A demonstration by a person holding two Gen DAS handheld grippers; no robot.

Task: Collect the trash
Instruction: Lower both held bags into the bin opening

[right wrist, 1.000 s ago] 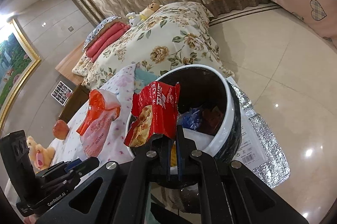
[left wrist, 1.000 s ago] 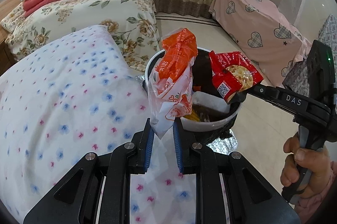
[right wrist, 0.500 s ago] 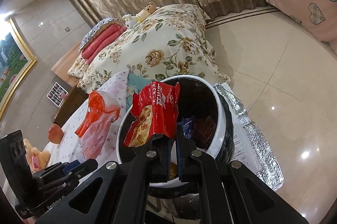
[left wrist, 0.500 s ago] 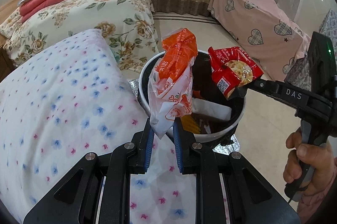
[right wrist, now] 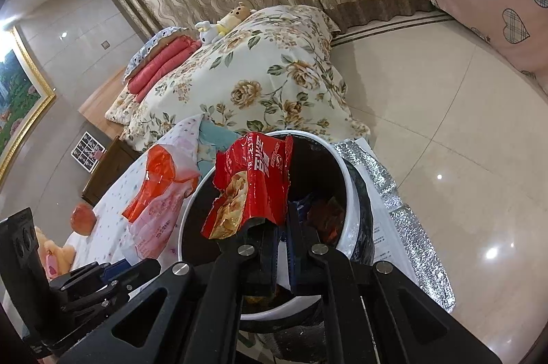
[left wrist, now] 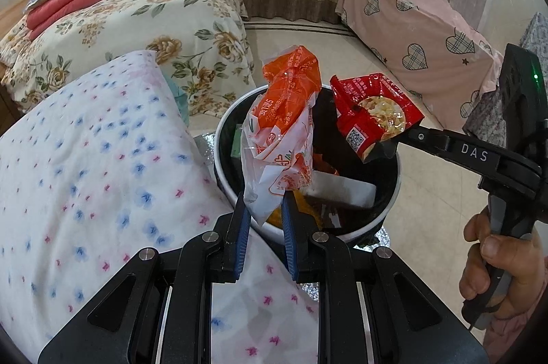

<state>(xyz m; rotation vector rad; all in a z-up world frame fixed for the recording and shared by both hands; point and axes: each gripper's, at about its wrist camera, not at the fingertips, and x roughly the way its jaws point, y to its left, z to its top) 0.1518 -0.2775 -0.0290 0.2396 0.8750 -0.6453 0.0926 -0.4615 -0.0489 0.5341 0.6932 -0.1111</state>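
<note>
Orange-and-white plastic snack bag (left wrist: 284, 124) pinched by its lower corner between the blue pads of the left gripper (left wrist: 263, 220), upright over the near-left rim of the trash bin (left wrist: 387, 206). At three o'clock from it, red noodle wrapper (left wrist: 373, 117) clamped at its corner in the right gripper (left wrist: 390, 146), out over the bin's mouth. Inside the bin: a white flat piece, orange and yellow wrappers, something green against the left wall, dark liner behind. At nine o'clock, a flower-print quilt (left wrist: 85, 165); silver foil mat (left wrist: 202, 144) beneath the bin.

From the right wrist view: red noodle wrapper (right wrist: 253, 182) gripped low between the closed fingers of the right gripper (right wrist: 282, 247), directly above the bin's dark opening (right wrist: 346, 192). At nine o'clock, the orange snack bag (right wrist: 161, 189) just outside the white rim, above the quilt, with the left gripper (right wrist: 102, 275) under it. Blue and red-orange packets down in the bin at three o'clock of the wrapper.

Judged step: drop-off, both pieces carried to the bin. Next: release of the red wrapper as it stands; a small shift of the orange bag toward the bin's centre first, lest it slide down outside the rim.
</note>
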